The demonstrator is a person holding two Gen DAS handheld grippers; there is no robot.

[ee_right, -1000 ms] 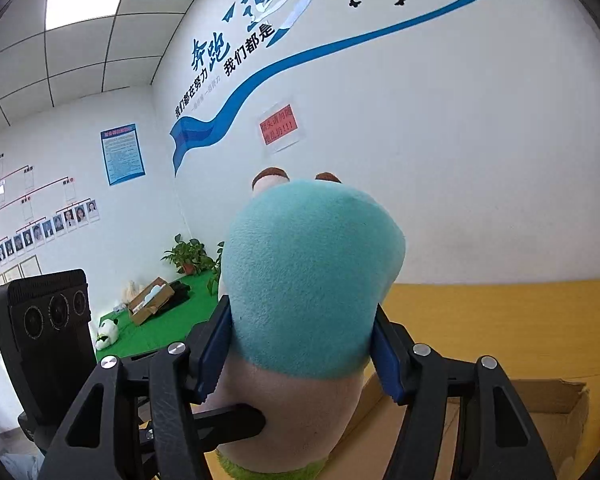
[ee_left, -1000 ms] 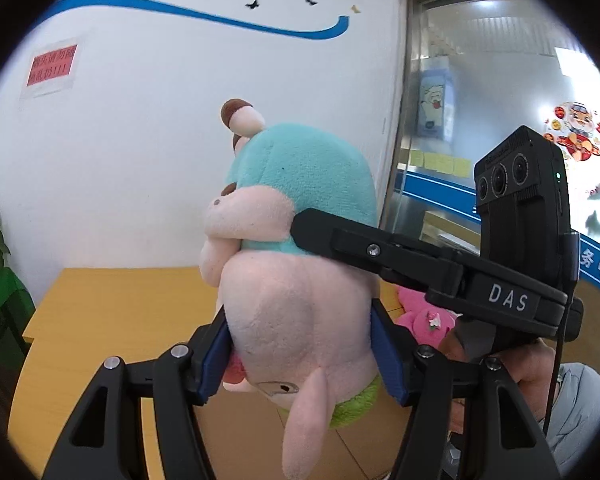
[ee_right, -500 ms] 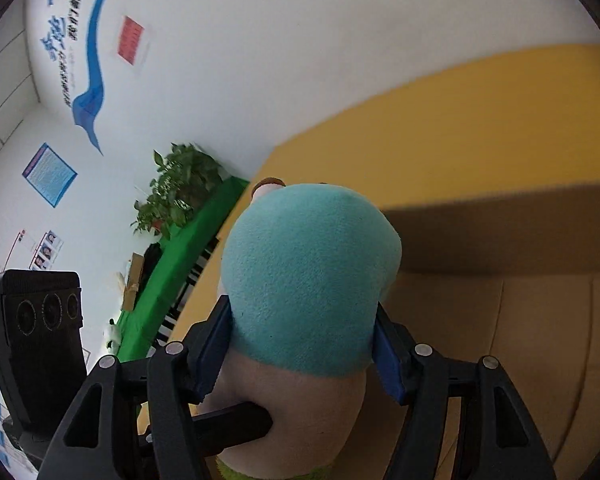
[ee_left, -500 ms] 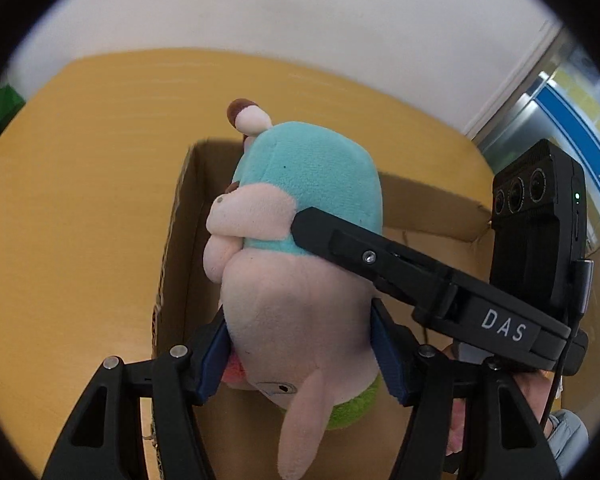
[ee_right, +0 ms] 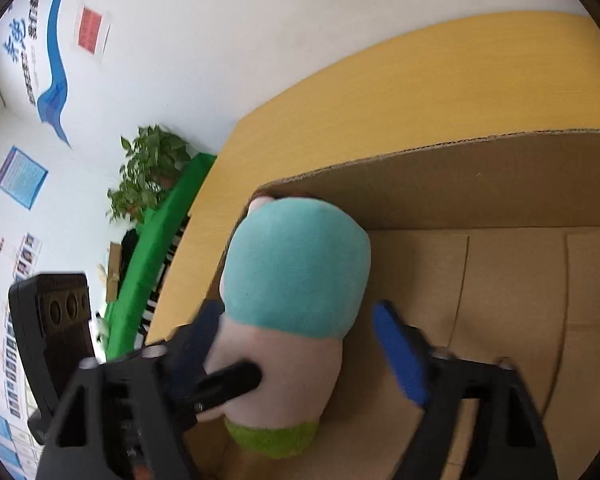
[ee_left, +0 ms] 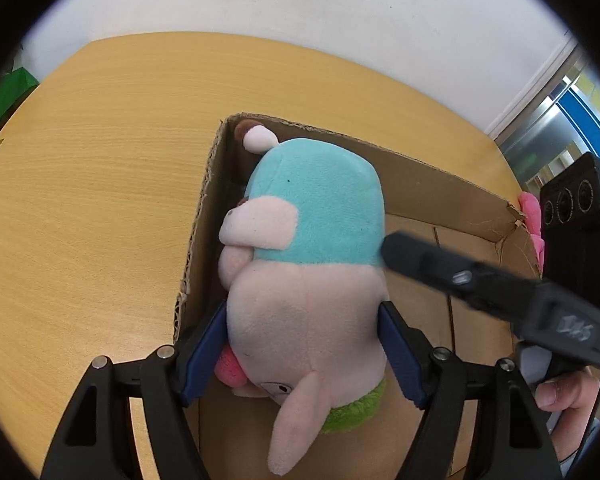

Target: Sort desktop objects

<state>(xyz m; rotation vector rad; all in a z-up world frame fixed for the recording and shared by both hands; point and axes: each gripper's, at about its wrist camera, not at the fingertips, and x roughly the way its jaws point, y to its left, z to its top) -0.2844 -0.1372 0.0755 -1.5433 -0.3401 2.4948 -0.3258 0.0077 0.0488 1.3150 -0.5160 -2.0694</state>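
Both tools around plush toy, moving.

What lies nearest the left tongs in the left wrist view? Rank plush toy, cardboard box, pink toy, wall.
1. The plush toy: between the left tongs, whose jaws are opening.
2. The cardboard box: around them.
3. The pink toy: outside the box's far right corner.
4. The wall: behind the table.

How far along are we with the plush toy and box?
Done: the plush toy is down inside the cardboard box. In hand: the left gripper has pads on it, jaws opening; the right gripper jaws are closing, one pad clear of it. Left: withdraw both, then the pink item outside the box.
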